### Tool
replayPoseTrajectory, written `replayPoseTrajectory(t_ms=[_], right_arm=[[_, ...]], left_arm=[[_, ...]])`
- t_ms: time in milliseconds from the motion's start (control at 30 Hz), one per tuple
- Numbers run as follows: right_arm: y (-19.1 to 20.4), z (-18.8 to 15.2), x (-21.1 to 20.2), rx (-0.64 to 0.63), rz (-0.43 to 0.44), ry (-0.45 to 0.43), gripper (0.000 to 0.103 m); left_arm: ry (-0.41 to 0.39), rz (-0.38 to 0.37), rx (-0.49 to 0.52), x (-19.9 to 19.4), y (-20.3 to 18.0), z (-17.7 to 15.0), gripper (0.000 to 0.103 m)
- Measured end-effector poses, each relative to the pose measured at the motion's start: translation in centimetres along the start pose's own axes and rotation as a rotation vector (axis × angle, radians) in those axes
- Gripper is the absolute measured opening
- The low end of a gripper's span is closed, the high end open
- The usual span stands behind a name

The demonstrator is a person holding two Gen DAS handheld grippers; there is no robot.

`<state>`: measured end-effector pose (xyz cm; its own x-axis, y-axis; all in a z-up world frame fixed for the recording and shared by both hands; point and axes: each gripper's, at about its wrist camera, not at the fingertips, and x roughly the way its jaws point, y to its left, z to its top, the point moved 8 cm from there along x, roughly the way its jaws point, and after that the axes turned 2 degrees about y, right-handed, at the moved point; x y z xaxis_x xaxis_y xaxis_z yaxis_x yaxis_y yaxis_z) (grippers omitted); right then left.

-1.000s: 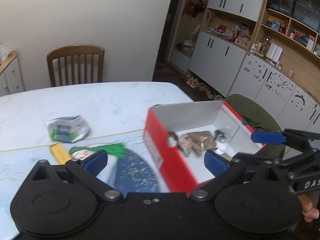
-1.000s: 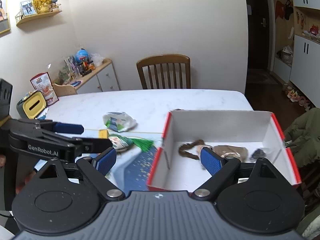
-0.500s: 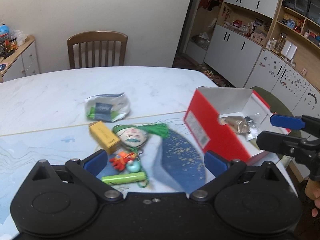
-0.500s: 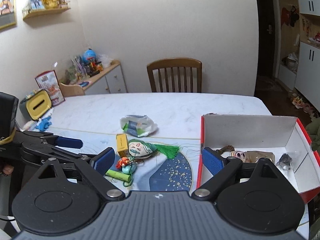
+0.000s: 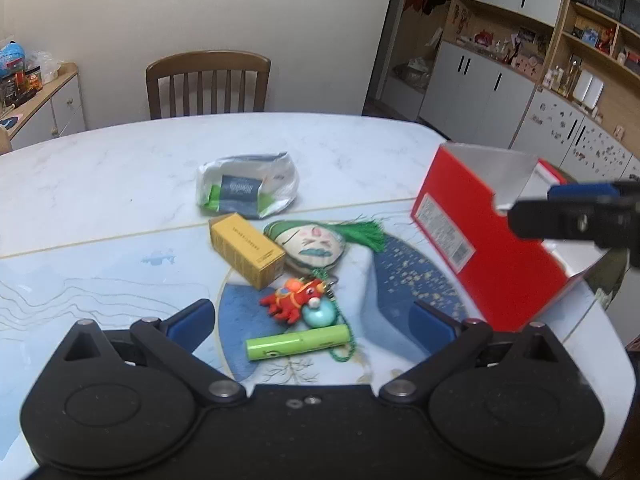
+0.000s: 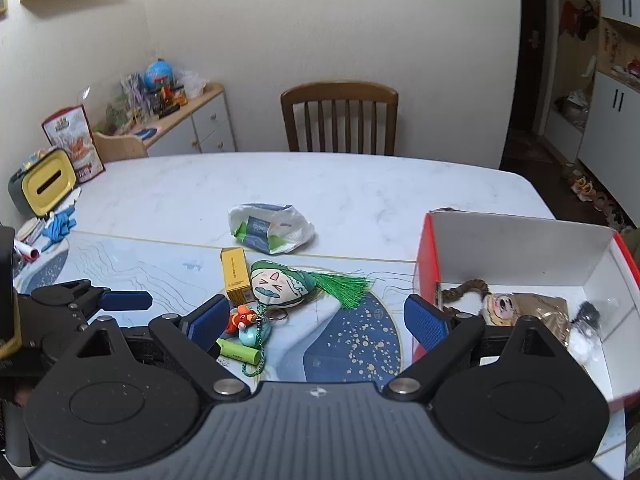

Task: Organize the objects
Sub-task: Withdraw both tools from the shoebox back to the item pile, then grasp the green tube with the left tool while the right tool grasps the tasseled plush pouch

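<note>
Left wrist view: left gripper [image 5: 316, 320] spread wide, empty — above the green tube [image 5: 296, 344] and red crab charm [image 5: 294, 300].
Right wrist view: right gripper [image 6: 318, 316] spread, empty.
Loose items: yellow box [image 5: 246, 254], face pouch [image 5: 316, 244], foil packet [image 5: 248, 190] — on the table [image 5: 100, 176].
Red box [image 6: 520, 280]: right, holding trinkets.

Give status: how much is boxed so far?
Done: a few small items lie in the red box. In hand: nothing; left hand-held gripper and right hand-held gripper are open. Left: bag, yellow carton, plush, red toy, green tube.
</note>
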<state>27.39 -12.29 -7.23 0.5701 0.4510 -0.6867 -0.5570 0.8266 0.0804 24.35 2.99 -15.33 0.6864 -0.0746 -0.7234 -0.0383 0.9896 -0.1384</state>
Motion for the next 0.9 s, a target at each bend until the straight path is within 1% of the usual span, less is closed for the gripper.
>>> replayPoseTrajectory(t_ms=[133,200,267,500,700,767,833,900], right_arm=[[0.8,0.5,1.7,-0.064,0.005,0.034,0.095],[1.1,0.5,2.6,-0.086,-0.007,0.052,0.095],[1.1,0.4,3.6,-0.087,-0.01,0.07,0.095],[0.9,0.6,7.2,-0.071,-0.012,0.136,0.095],[1.5,1.4,9.9,-0.082,-0.005,0.162,0.095],[1.8,1.5,11.0,-0.093,-0.004,0.176,0.095],[2.1,1.6,12.1,-0.097,-0.004,0.193,0.094],[2.3,1.6,13.3,-0.092,-0.003,0.212,0.094]], left_arm=[[0.023,0.007,0.009,1.6,0.6,-0.9,0.103],[0.035,0.025,0.018,2.4,0.9,-1.3,0.103],[0.046,0.038,0.021,3.2,1.2,-1.6,0.102],[0.072,0.05,0.033,5.1,1.1,-2.3,0.102],[0.082,0.045,0.003,6.0,1.0,-2.4,0.099],[0.088,0.054,-0.006,6.2,1.0,-2.5,0.094],[0.097,0.056,-0.03,6.5,1.3,-2.6,0.092],[0.088,0.056,-0.045,6.4,1.4,-2.6,0.091]])
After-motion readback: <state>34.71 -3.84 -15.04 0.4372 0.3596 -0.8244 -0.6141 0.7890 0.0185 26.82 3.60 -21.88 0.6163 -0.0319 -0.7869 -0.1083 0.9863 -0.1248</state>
